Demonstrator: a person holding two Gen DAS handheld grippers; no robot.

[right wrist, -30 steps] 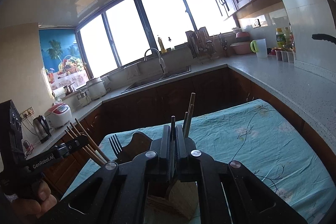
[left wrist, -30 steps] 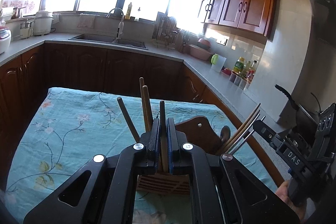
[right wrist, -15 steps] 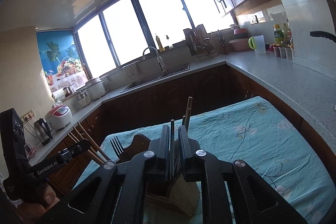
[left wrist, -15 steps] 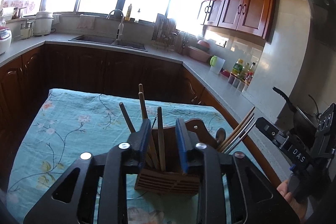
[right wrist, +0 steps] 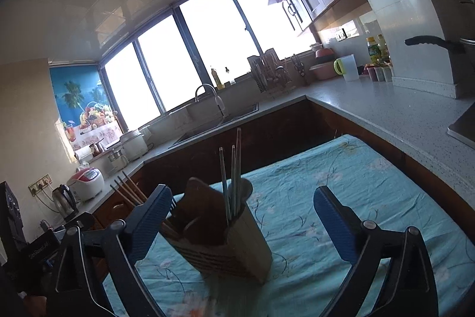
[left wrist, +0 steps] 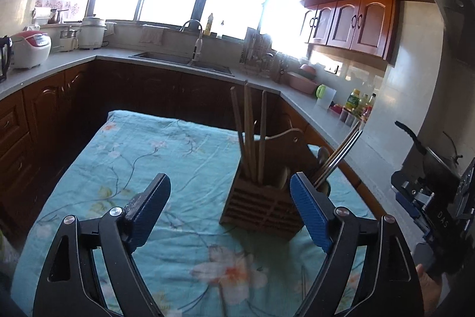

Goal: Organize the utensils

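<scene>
Both tongs gape wide and hold nothing — left tongs (left wrist: 230, 207), right tongs (right wrist: 240, 216). Just beyond them the wooden holder (left wrist: 261, 205) stands upright on the floral-clothed tabletop (left wrist: 154, 150) — chopsticks (left wrist: 248, 132) upright inside.

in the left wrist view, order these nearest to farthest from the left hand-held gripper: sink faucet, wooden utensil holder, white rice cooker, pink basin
From the left hand-held gripper, which is open:
1. Wooden utensil holder, just ahead on the floral tablecloth, toward the right finger.
2. Pink basin, on the right counter run.
3. Sink faucet and white rice cooker, both on the far counter under the windows; too close to call.
</scene>
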